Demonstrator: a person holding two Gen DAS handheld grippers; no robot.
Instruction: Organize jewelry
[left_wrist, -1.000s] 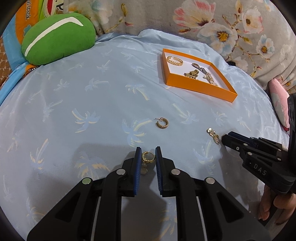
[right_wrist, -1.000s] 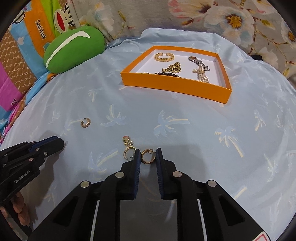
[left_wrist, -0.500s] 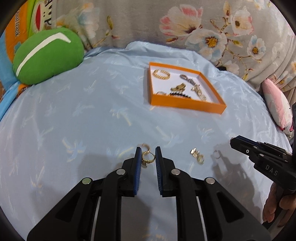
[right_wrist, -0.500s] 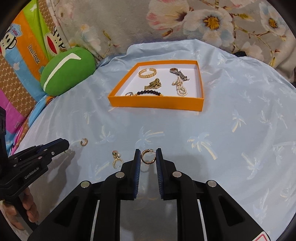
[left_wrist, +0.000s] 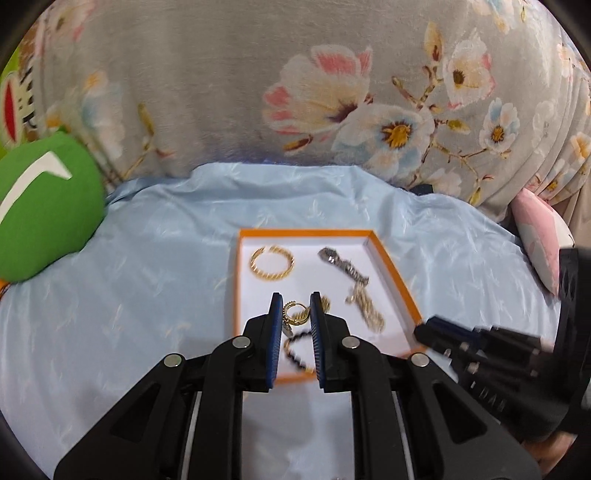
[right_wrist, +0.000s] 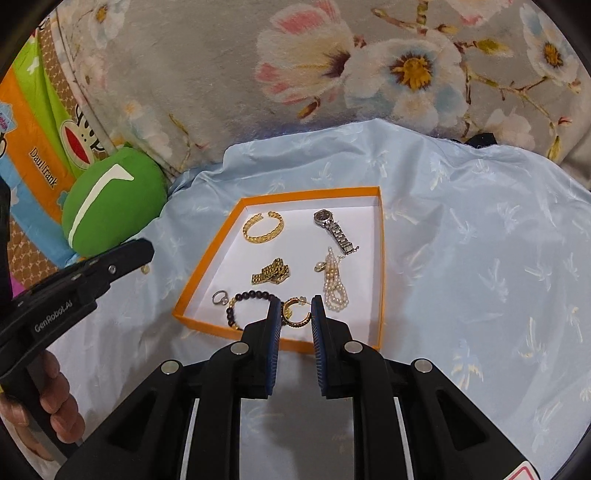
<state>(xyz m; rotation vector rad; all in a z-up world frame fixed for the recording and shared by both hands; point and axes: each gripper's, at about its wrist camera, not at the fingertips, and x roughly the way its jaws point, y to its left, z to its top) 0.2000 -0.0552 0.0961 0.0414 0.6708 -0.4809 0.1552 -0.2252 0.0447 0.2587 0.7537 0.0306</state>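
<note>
The left gripper (left_wrist: 294, 310) is pinching one small gold hoop earring with a dangling charm (left_wrist: 293, 315) above the shallow orange cardboard tray (right_wrist: 381, 258). The right gripper (right_wrist: 295, 314) is pinching one larger gold hoop earring (right_wrist: 295, 313) over the tray's near edge. Ahead of it are lying one gold cuff bangle (right_wrist: 263, 226), one silver wristwatch (right_wrist: 334, 230), one pearl strand (right_wrist: 334, 282) and one dark bead bracelet (right_wrist: 247, 301).

I've carried both hoop earrings (left_wrist: 295, 314) (right_wrist: 295, 314) up off the bed, and each gripper (left_wrist: 294, 308) (right_wrist: 294, 309) now hangs over the orange tray's (right_wrist: 207, 260) near end.

Pearl strand (left_wrist: 364, 308) motion-blurred, black bead bracelet (left_wrist: 295, 350) partly hidden behind left tool (left_wrist: 294, 312)
</note>
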